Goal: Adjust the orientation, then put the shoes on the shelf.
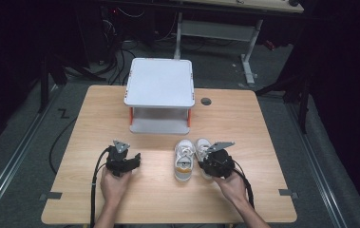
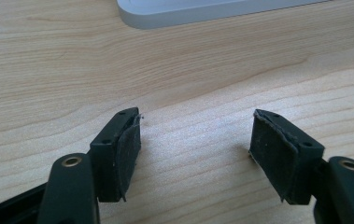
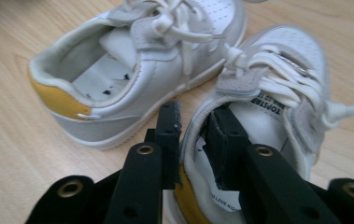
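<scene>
white insole label reading "topstep" shows in the right shoe, whose collar the right gripper straddles narrowly, left gripper wide.

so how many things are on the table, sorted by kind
Shoes: 2, a left shoe and a right shoe, white with yellow heels
Two-tier stand: 1
Handheld grippers: 2, the left gripper and the right gripper
Total: 5
</scene>
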The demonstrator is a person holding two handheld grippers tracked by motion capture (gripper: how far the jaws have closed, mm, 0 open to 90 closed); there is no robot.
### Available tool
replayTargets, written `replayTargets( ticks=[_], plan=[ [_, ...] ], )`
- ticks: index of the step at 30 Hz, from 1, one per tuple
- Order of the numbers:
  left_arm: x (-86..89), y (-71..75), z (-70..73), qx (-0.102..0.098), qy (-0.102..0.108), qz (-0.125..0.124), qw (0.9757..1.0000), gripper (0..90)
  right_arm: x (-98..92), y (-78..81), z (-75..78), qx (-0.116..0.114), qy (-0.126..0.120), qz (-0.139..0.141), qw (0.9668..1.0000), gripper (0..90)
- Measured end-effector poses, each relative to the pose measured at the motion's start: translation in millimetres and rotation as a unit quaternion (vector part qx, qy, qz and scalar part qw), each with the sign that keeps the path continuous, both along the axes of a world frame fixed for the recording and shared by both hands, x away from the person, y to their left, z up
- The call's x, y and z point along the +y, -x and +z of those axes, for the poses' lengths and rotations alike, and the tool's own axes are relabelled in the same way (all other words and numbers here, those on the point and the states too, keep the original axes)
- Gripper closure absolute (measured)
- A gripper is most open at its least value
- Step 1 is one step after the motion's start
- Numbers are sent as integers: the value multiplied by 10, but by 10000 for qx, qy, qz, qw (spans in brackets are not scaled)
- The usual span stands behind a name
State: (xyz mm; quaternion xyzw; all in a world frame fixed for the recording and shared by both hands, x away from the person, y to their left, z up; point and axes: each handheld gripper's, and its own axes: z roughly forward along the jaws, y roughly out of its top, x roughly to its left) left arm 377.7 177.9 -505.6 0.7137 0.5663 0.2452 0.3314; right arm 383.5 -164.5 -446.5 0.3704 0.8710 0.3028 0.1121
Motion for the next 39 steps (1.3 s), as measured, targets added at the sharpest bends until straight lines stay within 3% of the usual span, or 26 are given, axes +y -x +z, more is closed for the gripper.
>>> replayTargets(
  ticks=[3, 10, 17, 24, 28, 31, 35, 39],
  plan=[
    [-1, -1, 0, 1, -7, 2, 10000, 336, 23, 8, 0, 25, 17, 43, 10000, 723],
    [-1, -2, 0, 2, -14, 3, 10000, 336, 41, -9, 12, 213, -238, 68, 9995, 655],
    [-4, -3, 0, -7, -36, -3, 10000, 336, 50, -14, 19, 199, -456, 70, 9987, 533],
    [-9, -2, -1, -6, -44, 4, 10000, 336, -68, 63, 106, 94, -708, 29, 9974, 529],
    [-12, -1, -1, -4, -47, 16, 10000, 336, -210, 96, 165, -127, -1028, -26, 9946, 534],
    [-14, 0, 0, 3, -53, 18, 10000, 336, -381, 97, 169, -479, -1295, -175, 9903, 495],
    [-16, 0, 1, 9, -62, 24, 10000, 336, -628, 40, 108, -766, -1485, -595, 9841, 431],
    [-20, 0, 0, 5, -70, 25, 10000, 336, -899, -64, -39, -908, -1391, -1183, 9790, 412]
  ],
)
